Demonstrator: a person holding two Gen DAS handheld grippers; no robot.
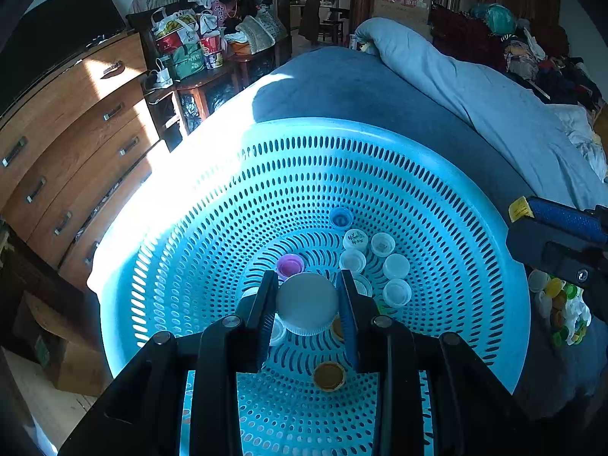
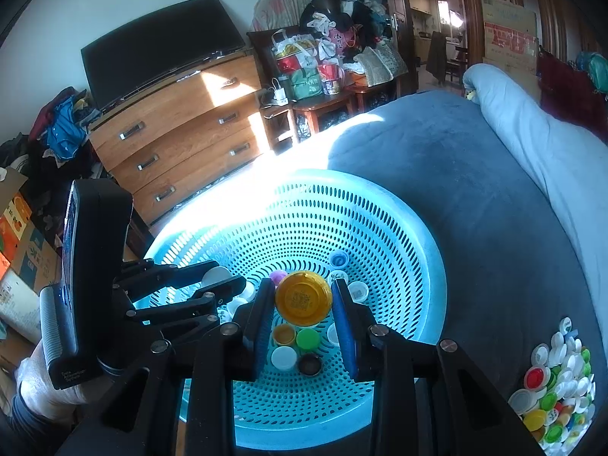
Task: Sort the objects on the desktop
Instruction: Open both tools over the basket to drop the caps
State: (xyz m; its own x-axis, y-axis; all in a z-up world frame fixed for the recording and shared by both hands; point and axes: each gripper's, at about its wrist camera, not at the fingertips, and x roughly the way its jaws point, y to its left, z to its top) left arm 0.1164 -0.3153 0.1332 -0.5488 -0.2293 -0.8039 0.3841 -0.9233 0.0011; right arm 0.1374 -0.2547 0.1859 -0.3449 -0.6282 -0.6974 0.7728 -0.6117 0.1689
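Left wrist view: left gripper [image 1: 307,306] clamped on a white cap [image 1: 307,303], round, smooth-topped, ribbed at the skirt, held over the near middle of the turquoise basket [image 1: 380,140]. Right wrist view: right gripper [image 2: 303,300] clamped on a yellow cap [image 2: 303,297], flat top printed with a square code, likewise above the basket floor. Below the jaws, on the perforated floor: loose caps [image 1: 383,262], mostly white, one purple [image 1: 290,265], one blue [image 1: 341,217], one amber [image 1: 329,376] nearest. Green, amber, white and dark caps directly under the yellow cap, shown in the right wrist view only. Right of the basket, on the dark blue bedcover [image 2: 475,190]: unsorted cap pile [image 2: 554,387], mixed white, green, yellow and red, well apart from both grippers; partly hidden by the right gripper body in the left wrist view. Basket resting on the bed, far rim in bright sunlight. Farther left: wooden drawer chest [image 2: 182,129] carrying a dark television [image 2: 159,45]. Farther still: side table heaped with bags [image 2: 304,64], then an open doorway. Left gripper body with a gloved hand [image 2: 34,376] visible from the right wrist view only.
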